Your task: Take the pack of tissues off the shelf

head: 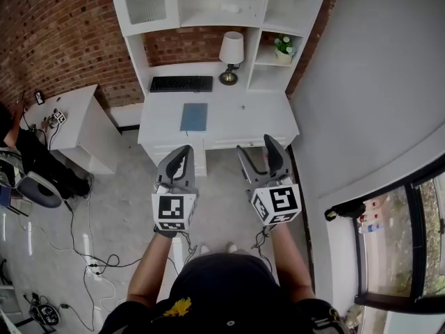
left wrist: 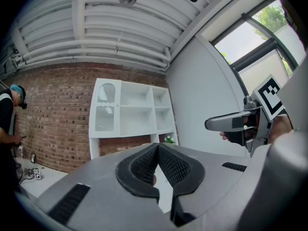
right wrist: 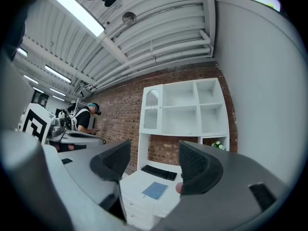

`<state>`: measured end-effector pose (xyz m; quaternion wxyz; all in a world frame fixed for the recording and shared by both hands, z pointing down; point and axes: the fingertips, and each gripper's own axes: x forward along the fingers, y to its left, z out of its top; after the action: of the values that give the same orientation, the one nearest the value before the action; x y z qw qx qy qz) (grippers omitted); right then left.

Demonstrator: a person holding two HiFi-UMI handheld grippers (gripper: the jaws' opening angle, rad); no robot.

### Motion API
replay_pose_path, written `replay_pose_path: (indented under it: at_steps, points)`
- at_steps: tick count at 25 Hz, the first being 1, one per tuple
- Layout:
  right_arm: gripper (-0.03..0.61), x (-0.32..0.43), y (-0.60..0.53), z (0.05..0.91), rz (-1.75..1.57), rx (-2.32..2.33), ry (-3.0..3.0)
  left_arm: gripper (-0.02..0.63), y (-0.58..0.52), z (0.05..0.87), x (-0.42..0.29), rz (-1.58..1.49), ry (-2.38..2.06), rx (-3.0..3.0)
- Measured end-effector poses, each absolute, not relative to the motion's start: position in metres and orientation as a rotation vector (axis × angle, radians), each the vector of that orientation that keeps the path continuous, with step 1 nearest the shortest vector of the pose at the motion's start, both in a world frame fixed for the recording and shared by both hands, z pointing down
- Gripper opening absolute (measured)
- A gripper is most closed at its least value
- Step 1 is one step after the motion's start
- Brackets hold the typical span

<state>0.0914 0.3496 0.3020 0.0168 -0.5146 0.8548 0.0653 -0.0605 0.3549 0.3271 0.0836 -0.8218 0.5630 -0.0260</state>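
A white shelf unit (head: 201,18) stands on a white desk (head: 240,120) against the brick wall ahead. A small pale thing (head: 229,8) lies in its middle compartment; it is too small to identify as the tissue pack. In both gripper views the shelf unit (right wrist: 185,110) (left wrist: 134,110) shows no pack. Both grippers hover over the floor in front of the desk, well short of the shelves. My left gripper (head: 182,153) (left wrist: 156,148) is shut with nothing in it. My right gripper (head: 259,152) (right wrist: 154,160) is open and empty.
On the desk are a black keyboard (head: 181,83), a blue notebook (head: 194,116), a lamp (head: 231,53) and a potted plant (head: 283,46). A low white side table (head: 69,120) and a person (head: 31,162) are at the left. Cables (head: 90,256) trail across the floor. A grey wall (head: 368,82) runs along the right.
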Motion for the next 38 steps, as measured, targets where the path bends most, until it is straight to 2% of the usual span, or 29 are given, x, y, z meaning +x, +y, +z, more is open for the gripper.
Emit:
replay_pose_path:
  at_steps: [2,3,21,31,38]
  points:
    - [0.310,0.091,0.348,0.304,0.157,-1.590,2.645,0.014,0.354,0.327,-0.072,-0.068,1.710,-2.446]
    - [0.313,0.091,0.347,0.305,0.149,-1.599,2.640,0.014,0.353,0.327,-0.077,-0.061,1.720,-2.444]
    - [0.313,0.068,0.352,0.306,0.298,-1.778,2.633,0.014,0.353,0.329,-0.127,-0.073,1.657,-2.442]
    - [0.311,0.097,0.330,0.296,0.336,-1.909,2.555,0.014,0.329,0.342,-0.127,-0.066,1.640,-2.490]
    - [0.311,0.123,0.264,0.295,0.305,-1.923,2.493,0.014,0.274,0.352,-0.122,-0.119,1.662,-2.476]
